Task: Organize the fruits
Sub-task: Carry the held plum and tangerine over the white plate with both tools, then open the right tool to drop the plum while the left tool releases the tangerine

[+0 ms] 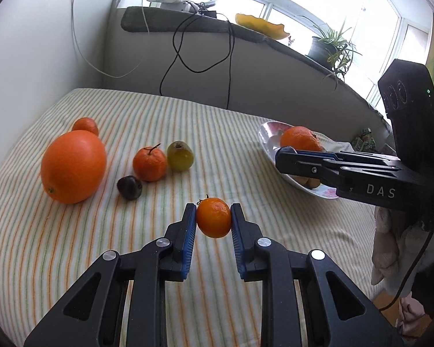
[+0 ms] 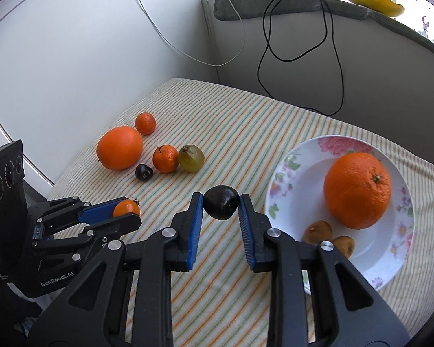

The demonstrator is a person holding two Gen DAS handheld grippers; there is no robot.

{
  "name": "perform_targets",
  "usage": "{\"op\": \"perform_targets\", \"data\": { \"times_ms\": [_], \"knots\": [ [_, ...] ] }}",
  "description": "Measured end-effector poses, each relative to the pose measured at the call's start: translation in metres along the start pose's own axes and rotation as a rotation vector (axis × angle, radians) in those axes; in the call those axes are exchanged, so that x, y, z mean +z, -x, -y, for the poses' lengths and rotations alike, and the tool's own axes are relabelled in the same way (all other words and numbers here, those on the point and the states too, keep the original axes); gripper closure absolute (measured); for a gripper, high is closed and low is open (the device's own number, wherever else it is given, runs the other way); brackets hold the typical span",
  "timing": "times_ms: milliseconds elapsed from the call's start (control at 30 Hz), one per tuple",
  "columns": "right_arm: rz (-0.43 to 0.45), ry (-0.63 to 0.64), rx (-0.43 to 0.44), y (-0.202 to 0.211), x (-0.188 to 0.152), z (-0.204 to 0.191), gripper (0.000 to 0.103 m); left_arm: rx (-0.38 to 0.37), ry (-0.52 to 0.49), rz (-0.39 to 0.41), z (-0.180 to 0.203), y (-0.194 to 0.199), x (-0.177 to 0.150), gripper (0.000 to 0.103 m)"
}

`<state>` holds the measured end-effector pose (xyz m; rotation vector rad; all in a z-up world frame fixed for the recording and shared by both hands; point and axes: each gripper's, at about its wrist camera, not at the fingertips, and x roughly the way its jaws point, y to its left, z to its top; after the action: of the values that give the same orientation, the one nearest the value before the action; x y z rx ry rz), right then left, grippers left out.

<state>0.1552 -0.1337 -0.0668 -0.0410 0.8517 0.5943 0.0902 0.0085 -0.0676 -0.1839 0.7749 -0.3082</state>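
Both hands are loaded at once here. The left gripper (image 1: 214, 217) is clamped on a small orange fruit (image 1: 214, 217), pinched right at the tips of the blue pads, clear of the striped cloth (image 1: 246, 133) that covers the surface. The right gripper (image 2: 220, 206) is clamped on a dark plum (image 2: 221, 202), also caught only at the very ends of its pads and carried above the cloth.

That tip grip is the worry. Both fruits are round and smooth, and neither sits deep between the pads, so a jolt or a quick turn of the wrist could squirt one out. It would probably roll on the cloth, maybe off the edge.

The flowered plate (image 2: 292, 156) sits to the right, already holding a big orange (image 2: 357, 189) and two small brown fruits (image 2: 318, 231) near its front rim. Space is getting tight there. Drop the plum from too high and it may bounce off the orange or knock the brown ones over the shallow rim.

The two grippers are also close together, and both loads seem bound for that plate. Crossing paths could bump a fruit loose.

Waiting well apart on the cloth: a large orange (image 2: 120, 148), two mandarins (image 2: 165, 159), a green fruit (image 2: 191, 158) and another dark plum (image 2: 143, 172).
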Motion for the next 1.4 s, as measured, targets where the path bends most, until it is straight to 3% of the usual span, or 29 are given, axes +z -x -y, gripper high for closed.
{"op": "perform_targets", "data": {
  "times_ms": [400, 833, 1400],
  "knots": [
    [0.021, -0.09, -0.087, 0.037, -0.025, 0.062, 0.077, -0.096, -0.054, -0.019, 0.052, -0.033, 0.021, 0.081],
    [0.02, -0.158, -0.169, 0.05, -0.04, 0.112, 0.077, -0.144, -0.138, -0.053, 0.108, -0.064, 0.027, 0.081],
    [0.008, -0.159, -0.194, 0.046, -0.042, 0.12, 0.077, -0.124, -0.222, -0.064, 0.133, -0.081, 0.03, 0.081]
  ]
}}
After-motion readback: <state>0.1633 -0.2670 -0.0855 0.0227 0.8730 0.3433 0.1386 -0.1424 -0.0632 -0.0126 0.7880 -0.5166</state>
